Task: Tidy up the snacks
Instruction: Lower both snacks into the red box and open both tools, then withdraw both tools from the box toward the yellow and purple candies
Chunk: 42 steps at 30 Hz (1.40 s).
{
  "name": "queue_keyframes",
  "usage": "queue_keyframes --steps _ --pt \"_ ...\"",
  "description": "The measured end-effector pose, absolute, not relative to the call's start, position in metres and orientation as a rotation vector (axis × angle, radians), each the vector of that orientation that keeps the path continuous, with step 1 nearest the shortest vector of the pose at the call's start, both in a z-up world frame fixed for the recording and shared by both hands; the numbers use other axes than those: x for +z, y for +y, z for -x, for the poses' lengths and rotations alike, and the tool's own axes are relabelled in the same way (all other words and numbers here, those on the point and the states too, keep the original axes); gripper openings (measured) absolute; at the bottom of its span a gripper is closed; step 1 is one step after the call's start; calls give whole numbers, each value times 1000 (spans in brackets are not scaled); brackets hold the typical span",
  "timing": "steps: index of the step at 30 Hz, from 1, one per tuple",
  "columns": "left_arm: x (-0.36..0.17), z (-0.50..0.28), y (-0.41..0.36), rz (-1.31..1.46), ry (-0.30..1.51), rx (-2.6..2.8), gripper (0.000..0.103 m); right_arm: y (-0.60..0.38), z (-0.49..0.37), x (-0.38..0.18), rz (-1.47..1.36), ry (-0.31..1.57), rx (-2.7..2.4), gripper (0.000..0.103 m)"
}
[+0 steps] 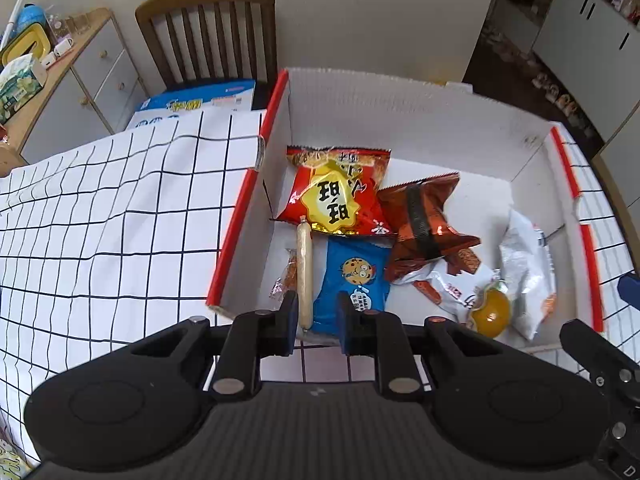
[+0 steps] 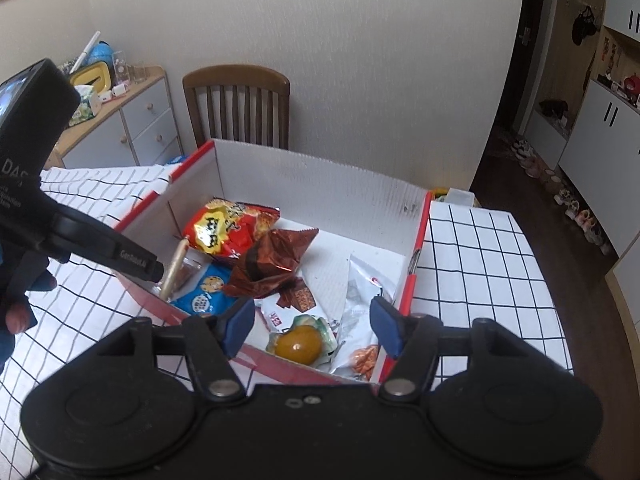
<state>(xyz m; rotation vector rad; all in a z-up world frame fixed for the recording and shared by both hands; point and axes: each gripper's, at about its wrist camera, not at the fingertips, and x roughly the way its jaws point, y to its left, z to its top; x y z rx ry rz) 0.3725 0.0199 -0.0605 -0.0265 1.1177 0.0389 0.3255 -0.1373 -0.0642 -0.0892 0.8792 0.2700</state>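
Across a table under a white grid-checked cloth [image 1: 100, 220], a shallow white cardboard box [image 1: 400, 120] with red edges, snacks heaped inside. Only from the left wrist: a blue printed carton [image 1: 200, 98] on the seat of the wooden chair [image 1: 208, 28], and a small clear-wrapped sweet [image 1: 285, 278] against the box's left wall. Only from the right wrist: part of a hand [image 2: 18, 316] at the left edge, the left tongs' black body reaching over the box's near left corner, and a row of shoes [image 2: 568, 196] along the dark floor. In both views: a red and yellow bag [image 1: 334, 192], a crumpled brown foil bag [image 1: 424, 224], silver-white packets [image 1: 528, 276], a blue cookie packet [image 1: 352, 284], a thin pale sausage stick [image 1: 305, 276] and an orange jelly cup [image 1: 490, 312]. Left gripper [image 1: 318, 320] parted only a little, nothing clamped; sausage stick and blue packet lying beneath and just beyond its tips, whether touching cannot be told. Right gripper [image 2: 314, 324] roughly half spread and empty, above the box's near wall, the jelly cup and silver packets lying beneath the gap between its blue pads [image 2: 240, 326].
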Motion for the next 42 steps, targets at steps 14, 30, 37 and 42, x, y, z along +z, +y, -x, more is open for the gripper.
queue_keyframes --steps 14,30,37,42 --pt "-12 -316 22 69 1004 -1 59 -143 -286 -25 69 807 321 74" --pt "10 -225 18 50 901 -68 66 -159 -218 0 23 710 394 87" --pt "9 -192 16 46 861 -72 70 -160 -191 -1 -8 686 404 99" --pt "5 -172 17 59 843 -71 73 -158 -173 -6 1 684 420 103"
